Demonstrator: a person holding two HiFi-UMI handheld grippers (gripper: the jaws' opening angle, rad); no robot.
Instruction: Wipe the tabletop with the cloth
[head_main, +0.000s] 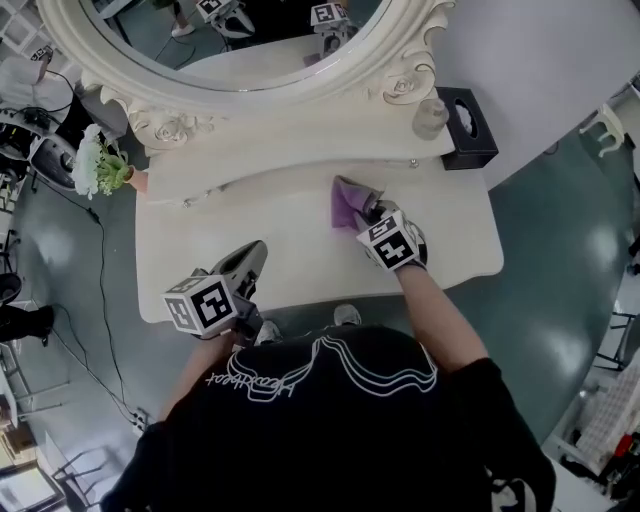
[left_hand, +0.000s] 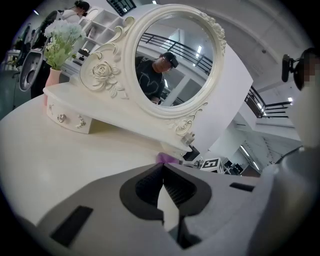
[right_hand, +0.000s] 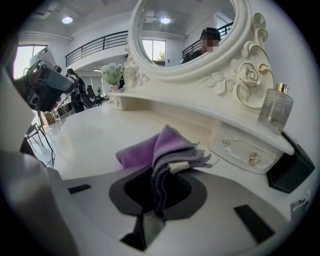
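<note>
The purple cloth (right_hand: 159, 145) is pinched between the jaws of the right tool (right_hand: 161, 176), which are closed on a bunched fold of it. The rest of the cloth spills forward past the tips and lies on the white table (head_main: 250, 225), with a small pale tag showing at its grayish edge. Just ahead of this tool and slightly to its right runs a low drawer shelf (right_hand: 240, 150) with a gilt knob (right_hand: 255, 159). On top of the shelf stands a clear perfume bottle (right_hand: 276, 112), and further right of it sits a black tissue box (head_main: 466, 128). Above and beyond the tool rises an oval mirror (head_main: 240, 45) in a carved cream frame with roses. Well off to the tool's left, the left tool (head_main: 255, 255) is over the near part of the table, its jaws brought together at the tips with nothing between them. Far ahead of the left tool and to its left, at the end of the shelf, is a pink vase of white flowers (left_hand: 59, 45).
</note>
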